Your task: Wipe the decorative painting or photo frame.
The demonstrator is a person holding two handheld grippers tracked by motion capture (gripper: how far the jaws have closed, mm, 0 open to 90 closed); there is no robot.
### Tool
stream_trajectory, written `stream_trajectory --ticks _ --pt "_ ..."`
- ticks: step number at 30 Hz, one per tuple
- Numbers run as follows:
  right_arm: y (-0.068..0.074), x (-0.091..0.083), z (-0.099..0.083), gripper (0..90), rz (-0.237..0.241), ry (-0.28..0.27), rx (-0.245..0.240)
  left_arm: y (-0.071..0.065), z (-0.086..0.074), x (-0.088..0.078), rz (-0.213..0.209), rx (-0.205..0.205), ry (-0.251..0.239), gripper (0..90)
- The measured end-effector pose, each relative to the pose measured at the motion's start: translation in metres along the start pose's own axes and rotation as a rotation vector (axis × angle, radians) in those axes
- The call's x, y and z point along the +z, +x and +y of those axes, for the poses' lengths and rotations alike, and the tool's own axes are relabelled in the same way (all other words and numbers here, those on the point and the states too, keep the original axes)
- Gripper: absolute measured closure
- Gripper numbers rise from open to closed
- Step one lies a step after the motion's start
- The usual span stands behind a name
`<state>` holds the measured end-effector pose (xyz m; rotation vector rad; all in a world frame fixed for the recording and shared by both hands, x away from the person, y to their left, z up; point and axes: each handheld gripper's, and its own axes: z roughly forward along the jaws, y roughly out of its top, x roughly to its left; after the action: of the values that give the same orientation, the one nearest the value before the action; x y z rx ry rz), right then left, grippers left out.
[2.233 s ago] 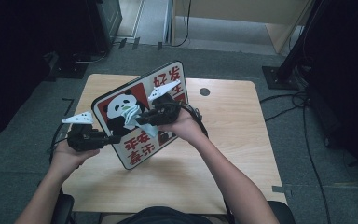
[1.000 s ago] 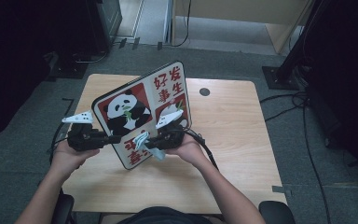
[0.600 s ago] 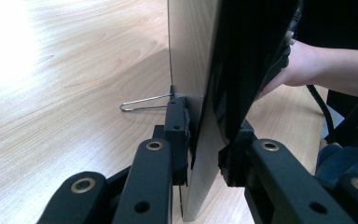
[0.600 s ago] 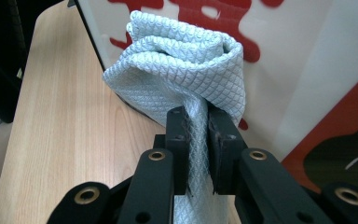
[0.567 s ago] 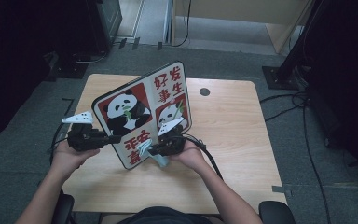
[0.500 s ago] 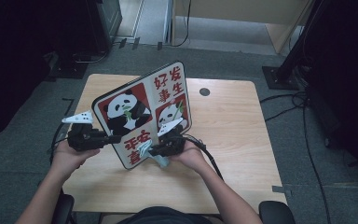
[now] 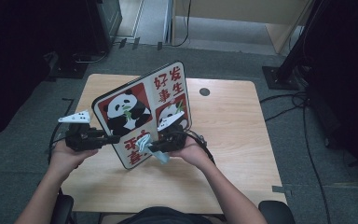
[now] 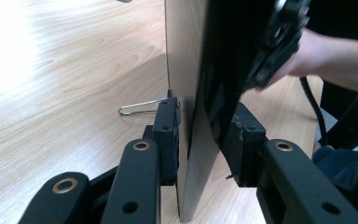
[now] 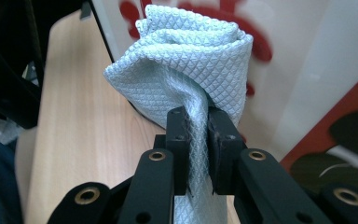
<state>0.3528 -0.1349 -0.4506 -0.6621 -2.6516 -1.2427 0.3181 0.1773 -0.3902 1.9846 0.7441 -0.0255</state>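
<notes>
High view: a pale wooden table (image 7: pixel 233 140) with a small round dark cable port (image 7: pixel 204 92) near its far edge stands on grey carpet, with black cables (image 7: pixel 303 116) trailing over the floor at the right, dark equipment on the left and a light wooden cabinet at the back. A framed panda picture (image 7: pixel 142 112) stands tilted on its lower edge on the table, showing two pandas on red squares, the red characters 好事发生 at top right and more red characters at the bottom, partly covered. The left gripper (image 8: pixel 200 140) straddles the picture's left edge; its jaws have just been opening, and in the left gripper view the right pad stands clear of the frame while the left one lies close against its back, so no firm grip shows. A thin wire stand (image 8: pixel 137 108) lies behind on the wood. The right gripper (image 9: pixel 198 140) is clamped tight on a pale blue waffle-weave cloth (image 9: pixel 191 60), bunched against the picture's lower front.
</notes>
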Motion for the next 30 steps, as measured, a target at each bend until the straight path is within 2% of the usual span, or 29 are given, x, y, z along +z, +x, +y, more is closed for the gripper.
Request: stream_trajectory --ticks 4,7,14,17,18,25,30 --pt "0.004 -0.011 0.016 80.9 0.002 -0.012 0.000 -0.001 0.000 -0.006 0.010 0.002 -0.007 67.8" --pt "0.008 -0.021 0.031 80.9 0.002 -0.025 0.030 0.000 -0.002 -0.010 0.015 -0.007 -0.007 67.6" --pt "0.018 -0.039 0.069 80.8 -0.006 -0.051 -0.032 0.000 -0.006 -0.022 0.029 -0.018 -0.018 67.7" --pt "0.021 -0.043 0.080 80.8 -0.006 -0.054 -0.047 0.000 -0.008 -0.026 0.007 -0.018 -0.026 69.3" --pt "0.025 -0.047 0.092 80.8 -0.011 -0.054 -0.069 0.000 -0.009 -0.029 0.019 -0.010 -0.022 70.1" --pt "0.038 -0.060 0.125 80.7 -0.020 -0.076 -0.122 0.002 -0.012 -0.042 0.030 -0.014 -0.040 71.7" --pt "0.046 -0.072 0.146 80.7 -0.019 -0.099 -0.141 0.009 -0.015 -0.040 0.038 -0.023 -0.032 73.0"
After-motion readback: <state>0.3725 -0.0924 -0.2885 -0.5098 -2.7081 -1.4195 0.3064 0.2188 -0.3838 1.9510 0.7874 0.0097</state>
